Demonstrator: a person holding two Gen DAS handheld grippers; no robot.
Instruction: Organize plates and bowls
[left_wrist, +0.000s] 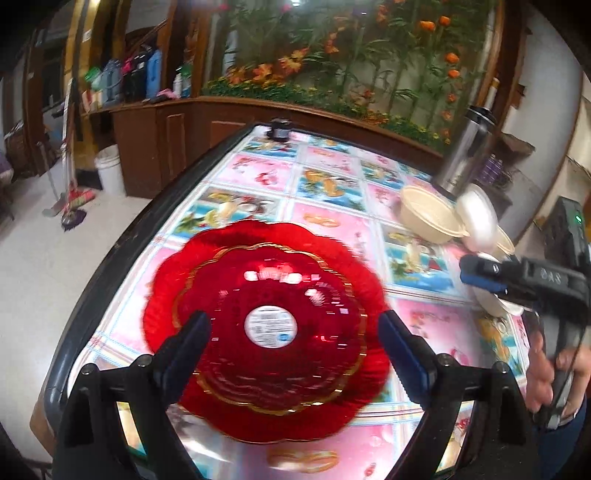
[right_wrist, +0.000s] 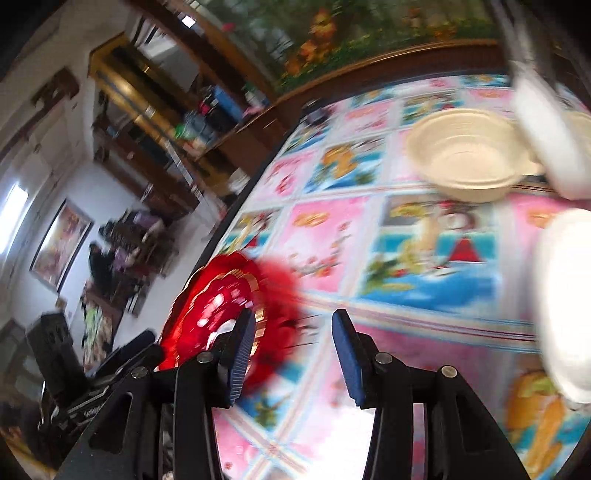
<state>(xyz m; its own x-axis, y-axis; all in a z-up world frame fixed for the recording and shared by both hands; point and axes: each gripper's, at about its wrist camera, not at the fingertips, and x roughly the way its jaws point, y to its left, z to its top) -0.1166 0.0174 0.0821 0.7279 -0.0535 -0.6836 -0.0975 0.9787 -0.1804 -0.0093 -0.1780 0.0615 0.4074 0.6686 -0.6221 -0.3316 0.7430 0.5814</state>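
Left gripper (left_wrist: 293, 332) fingers apart over red plate (left_wrist: 266, 328); right gripper (right_wrist: 293, 354) apart, empty. Bowl (left_wrist: 430, 214) at 2 o'clock. Pinch rim squarely.

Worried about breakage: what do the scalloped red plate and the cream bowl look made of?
Scalloped red plate: probably glossy translucent plastic, possibly glass; bright glints, gold trim, a sticker in the centre. Cream bowl: matte, thin-walled with a rolled rim, likely disposable pulp or foam.

Scalloped red plate (left_wrist: 269, 328) flat near table edge; cream bowl (left_wrist: 428, 218) upright well apart, white dishes (left_wrist: 478, 218) beside it.
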